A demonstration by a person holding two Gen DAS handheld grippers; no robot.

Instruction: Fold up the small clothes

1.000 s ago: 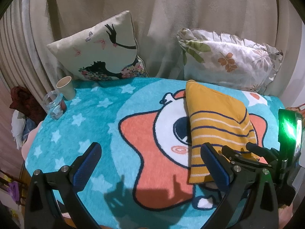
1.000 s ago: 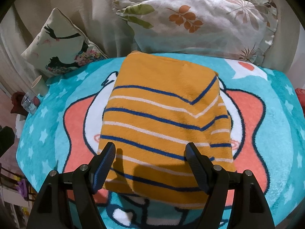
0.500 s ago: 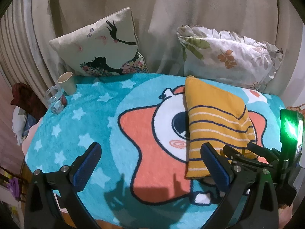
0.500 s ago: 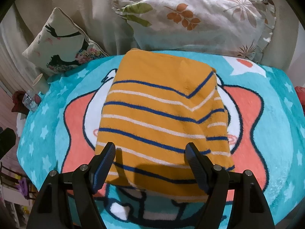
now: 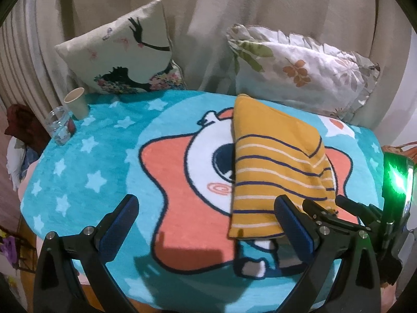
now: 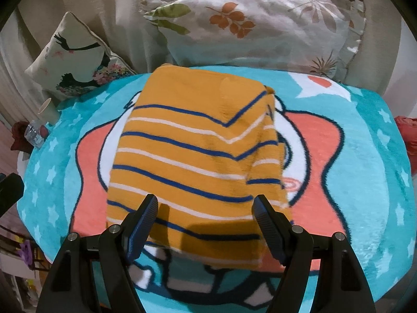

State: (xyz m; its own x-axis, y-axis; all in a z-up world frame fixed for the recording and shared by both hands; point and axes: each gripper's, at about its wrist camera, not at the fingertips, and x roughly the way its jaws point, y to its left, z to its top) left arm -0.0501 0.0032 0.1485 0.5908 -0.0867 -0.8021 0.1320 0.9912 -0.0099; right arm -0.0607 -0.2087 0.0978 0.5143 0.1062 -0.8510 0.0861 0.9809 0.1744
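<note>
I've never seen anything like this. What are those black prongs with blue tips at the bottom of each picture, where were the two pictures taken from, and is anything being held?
The prongs are hand-held grippers: a person carries one in each hand, and each has a wide-angle camera that looks along its two fingers. One picture comes from the left gripper, the other from the right gripper. Both look down on a blue cartoon blanket where a folded yellow striped garment lies flat. A paper cup and a glass jar stand at the blanket's far left corner, with two pillows, a printed one and a floral one, behind. Nothing is held: both grippers are open, the right one over the garment's near edge, the left one beside it.
</note>
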